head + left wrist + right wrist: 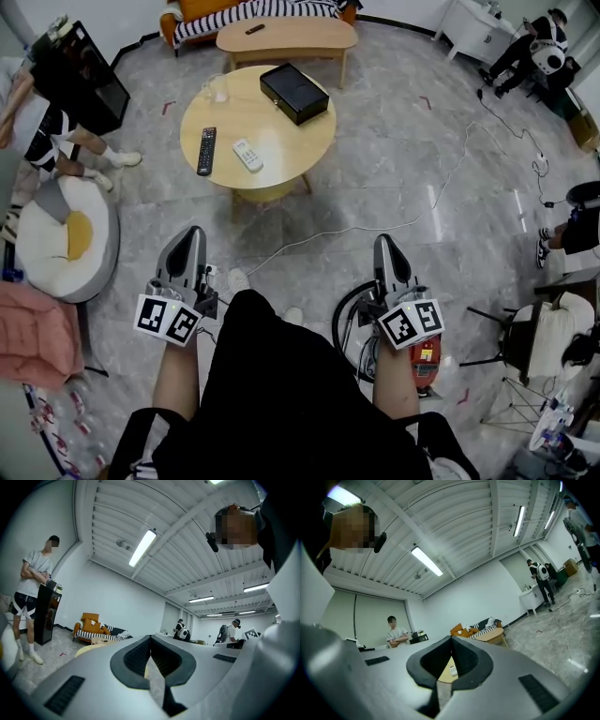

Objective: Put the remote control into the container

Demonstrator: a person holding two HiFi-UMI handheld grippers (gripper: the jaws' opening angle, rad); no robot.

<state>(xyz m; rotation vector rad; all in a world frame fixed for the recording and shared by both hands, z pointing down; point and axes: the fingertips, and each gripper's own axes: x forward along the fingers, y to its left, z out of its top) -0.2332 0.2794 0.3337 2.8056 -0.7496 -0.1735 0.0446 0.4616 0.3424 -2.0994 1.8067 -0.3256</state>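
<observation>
Showing the approach step: left tool and right tool, jaws together and empty, well short of the tabletop carrying white remote control, black remote control and container; next, presumably reach and open

1. No word, brand name or number can be read in any of the three views.
2. The cubes on the left tongs and the right tongs bear black-and-white square code patterns, not letters.
3. The black remote and the white remote lie on the round tabletop. Their keys show only as specks, and any print is too small to read.
4. The red device beside the right tongs has a pale patch, possibly a label, that is illegible.
5. The red tape marks on the floor are plain strokes, not signs.
</observation>
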